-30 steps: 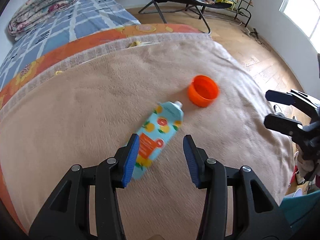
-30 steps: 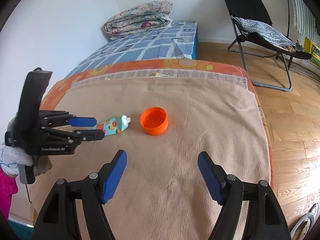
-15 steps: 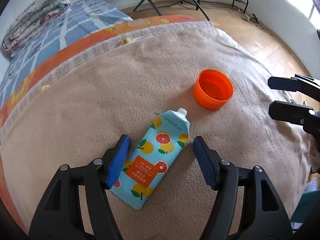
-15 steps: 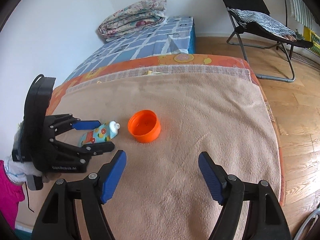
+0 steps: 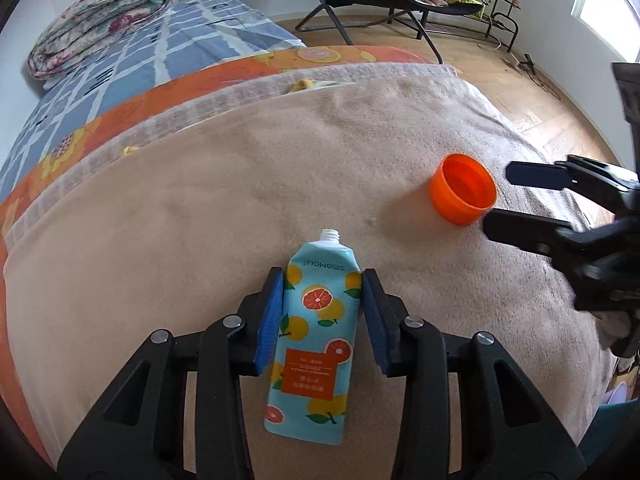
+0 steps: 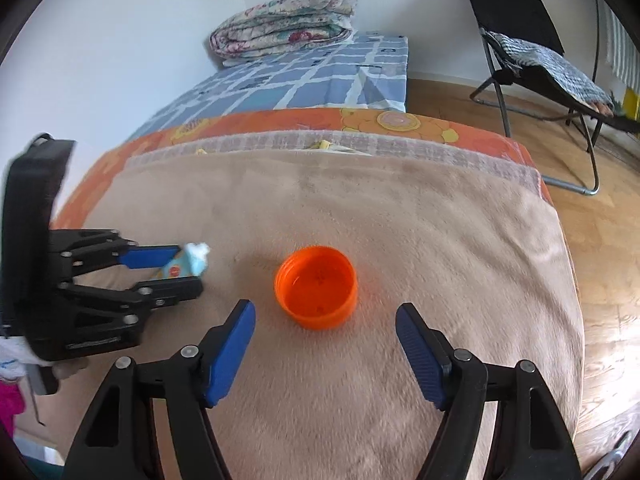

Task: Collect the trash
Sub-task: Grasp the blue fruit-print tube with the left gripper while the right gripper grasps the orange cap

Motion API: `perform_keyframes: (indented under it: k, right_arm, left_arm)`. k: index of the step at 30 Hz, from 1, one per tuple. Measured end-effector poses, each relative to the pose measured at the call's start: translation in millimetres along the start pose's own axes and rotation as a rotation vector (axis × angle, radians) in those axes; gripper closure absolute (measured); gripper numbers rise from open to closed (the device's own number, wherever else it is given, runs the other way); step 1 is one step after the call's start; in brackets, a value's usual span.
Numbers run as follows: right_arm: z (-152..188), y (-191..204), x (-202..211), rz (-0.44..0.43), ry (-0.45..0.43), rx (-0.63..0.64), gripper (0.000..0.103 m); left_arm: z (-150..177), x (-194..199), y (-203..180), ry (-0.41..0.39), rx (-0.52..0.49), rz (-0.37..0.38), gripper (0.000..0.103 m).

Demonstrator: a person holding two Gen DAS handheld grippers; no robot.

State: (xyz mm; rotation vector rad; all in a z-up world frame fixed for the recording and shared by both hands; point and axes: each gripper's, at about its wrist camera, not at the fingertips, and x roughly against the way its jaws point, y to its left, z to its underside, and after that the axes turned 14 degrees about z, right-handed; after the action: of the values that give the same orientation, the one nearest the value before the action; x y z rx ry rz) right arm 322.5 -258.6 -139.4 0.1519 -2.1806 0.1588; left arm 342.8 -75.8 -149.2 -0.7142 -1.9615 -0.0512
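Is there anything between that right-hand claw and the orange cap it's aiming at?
Nothing visible. Only bare beige blanket lies between the open right gripper and the orange cap. The fruit-print pouch lies off to the side, between the left gripper's pads.

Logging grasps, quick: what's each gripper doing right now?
Left gripper: jaws just closed in, pads against the pouch, which lies on the blanket.
Right gripper: open, empty, the orange cap just ahead of it.
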Motion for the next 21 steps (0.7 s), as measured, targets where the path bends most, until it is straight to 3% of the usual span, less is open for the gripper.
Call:
perform_keyframes:
  k: [5,8,10,21]
  right_arm:
    - [-5,8,-18,0.045,0.020,0.013,0.035]
    - [-6,13,-25,0.087,0.022,0.047,0.044]
    - [-7,17,-25,0.102,0.012,0.066,0.055]
    - [-1,18,15,0.067,-0.029,0.033,0.055]
  left_arm:
    - [8,12,8,-0.016,0.018,-0.002,0.065]
    - [13,19,10,-0.029,0.024,0.002,0.065]
    - [15,24,10,-0.038,0.025,0.005,0.065]
    - [27,61,-10,-0.087,-0.001,0.015,0.065]
